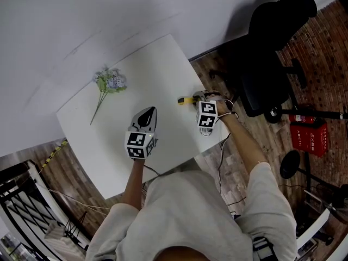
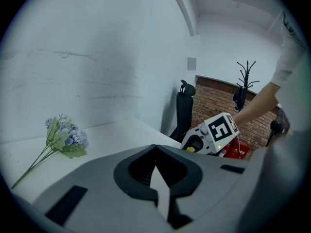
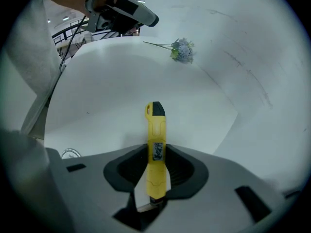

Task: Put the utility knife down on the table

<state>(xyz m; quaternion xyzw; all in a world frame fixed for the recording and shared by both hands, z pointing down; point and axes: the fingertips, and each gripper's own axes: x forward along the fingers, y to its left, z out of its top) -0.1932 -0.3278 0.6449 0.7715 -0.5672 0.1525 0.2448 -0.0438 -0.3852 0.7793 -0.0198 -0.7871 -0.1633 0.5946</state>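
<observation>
A yellow utility knife (image 3: 155, 149) with a black tip stands out forward between the jaws of my right gripper (image 3: 156, 154), which is shut on its handle. In the head view that knife (image 1: 186, 100) pokes out to the left of the right gripper (image 1: 198, 99), just above the white table (image 1: 163, 64) near its right edge. My left gripper (image 1: 149, 113) hovers over the table's middle, and its jaws (image 2: 156, 148) meet at the tip with nothing in them. The left gripper view shows the right gripper (image 2: 214, 132) off to the right.
A bunch of pale blue artificial flowers (image 1: 110, 83) lies at the table's far left. A black office chair (image 1: 272, 42) and a red case (image 1: 309, 136) stand on the wooden floor to the right. A black railing (image 1: 22, 200) is at the lower left.
</observation>
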